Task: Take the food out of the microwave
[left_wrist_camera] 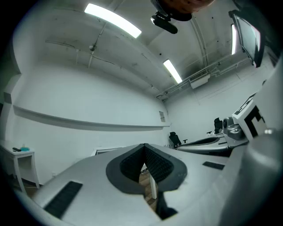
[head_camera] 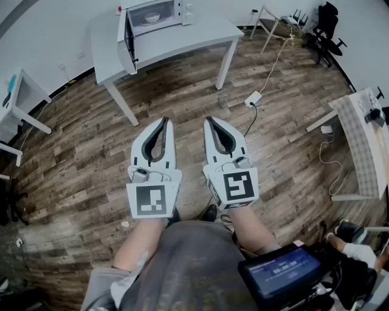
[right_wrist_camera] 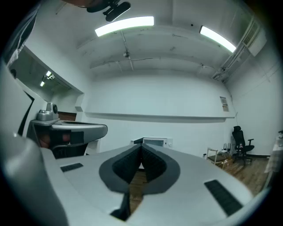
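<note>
A white box-shaped microwave oven stands on a white rectangular tabletop. Its door is swung wide open at the microwave's left side as the head view shows it. Inside the microwave's cavity sits a pale round bowl. What the bowl holds is too small to make out.

The left claw is a white and grey two-jaw tool with a square-marker cube at its back. It is held over the brown wood-plank floor, well apart from the microwave and pointing toward it. In the left gripper view the left claw has its jaws together. The black ribbed pads meet at the tips with nothing between them, and only a sliver of floor shows in the gap lower down.

The right claw is of the same build. It is held equally far from the microwave, on the side away from the open door, and also points toward it. In the right gripper view the right claw is likewise closed on nothing. The microwave shows straight ahead, just above the meeting tips.

A white power strip with a pale cable lies on the floor, nearer the person than the microwave and off to its right. A black office chair stands by the wall well to the right of the microwave. A small white side table stands well to its left.
</note>
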`<act>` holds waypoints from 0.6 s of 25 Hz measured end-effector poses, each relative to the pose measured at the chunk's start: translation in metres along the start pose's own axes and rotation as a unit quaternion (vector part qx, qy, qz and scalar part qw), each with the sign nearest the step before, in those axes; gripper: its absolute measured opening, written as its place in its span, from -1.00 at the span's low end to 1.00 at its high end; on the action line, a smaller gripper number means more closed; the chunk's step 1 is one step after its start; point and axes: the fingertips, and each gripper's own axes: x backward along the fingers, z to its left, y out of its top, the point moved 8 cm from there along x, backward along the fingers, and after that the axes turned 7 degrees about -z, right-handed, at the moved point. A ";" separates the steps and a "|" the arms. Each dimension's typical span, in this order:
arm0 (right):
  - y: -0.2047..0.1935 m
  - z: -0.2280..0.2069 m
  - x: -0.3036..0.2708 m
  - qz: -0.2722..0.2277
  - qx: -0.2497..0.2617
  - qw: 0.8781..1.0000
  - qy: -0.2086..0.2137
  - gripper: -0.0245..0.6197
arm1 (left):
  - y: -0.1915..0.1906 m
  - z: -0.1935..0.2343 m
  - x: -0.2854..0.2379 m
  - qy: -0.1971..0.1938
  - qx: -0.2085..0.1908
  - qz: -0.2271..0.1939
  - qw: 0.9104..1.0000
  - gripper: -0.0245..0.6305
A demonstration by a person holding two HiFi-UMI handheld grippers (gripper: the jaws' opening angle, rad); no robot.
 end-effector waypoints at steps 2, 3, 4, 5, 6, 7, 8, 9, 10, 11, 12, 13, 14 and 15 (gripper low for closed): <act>0.000 -0.001 0.001 0.001 0.002 1.000 0.000 -0.91 | 0.001 -0.002 -0.001 -0.002 -0.001 0.000 1.000 -0.90; 0.001 -0.001 0.001 0.001 0.002 1.000 0.000 -0.91 | 0.001 -0.003 -0.002 -0.003 -0.001 0.001 1.000 -0.90; 0.001 -0.002 0.001 0.002 0.002 1.000 0.000 -0.91 | 0.001 -0.004 -0.002 -0.003 0.000 0.001 1.000 -0.90; 0.001 -0.003 0.002 0.002 0.002 1.000 0.000 -0.91 | 0.001 -0.005 -0.003 -0.003 0.000 0.002 1.000 -0.90; 0.000 -0.004 0.003 0.002 0.001 1.000 0.001 -0.91 | 0.001 -0.007 -0.003 -0.004 0.000 0.003 1.000 -0.90; 0.000 -0.006 0.004 0.002 0.001 1.000 0.001 -0.91 | 0.001 -0.009 -0.003 -0.004 0.000 0.003 1.000 -0.90; 0.000 -0.008 0.005 0.001 0.000 1.000 0.001 -0.91 | 0.001 -0.012 -0.004 -0.004 -0.001 0.003 1.000 -0.90; 0.000 -0.010 0.007 0.001 -0.001 1.000 0.002 -0.91 | 0.001 -0.015 -0.004 -0.004 -0.002 0.003 1.000 -0.90; 0.000 -0.012 0.008 0.001 -0.001 1.000 0.003 -0.91 | 0.001 -0.018 -0.005 -0.004 -0.003 0.002 1.000 -0.90; 0.000 -0.014 0.010 0.000 -0.001 1.000 0.004 -0.91 | 0.001 -0.021 -0.006 -0.004 -0.004 0.002 1.000 -0.90; 0.000 -0.016 0.011 0.000 -0.001 1.000 0.005 -0.91 | 0.001 -0.025 -0.007 -0.004 -0.004 0.003 1.000 -0.90; 0.000 -0.019 0.013 -0.001 -0.001 1.000 0.006 -0.91 | 0.001 -0.028 -0.007 -0.004 -0.003 0.004 1.000 -0.90; 0.000 -0.021 0.014 0.000 -0.001 1.000 0.007 -0.91 | 0.001 -0.031 -0.008 -0.003 -0.001 0.006 1.000 -0.90; 0.000 -0.024 0.016 -0.001 -0.001 1.000 0.008 -0.91 | 0.001 -0.035 -0.008 -0.002 -0.001 0.007 1.000 -0.90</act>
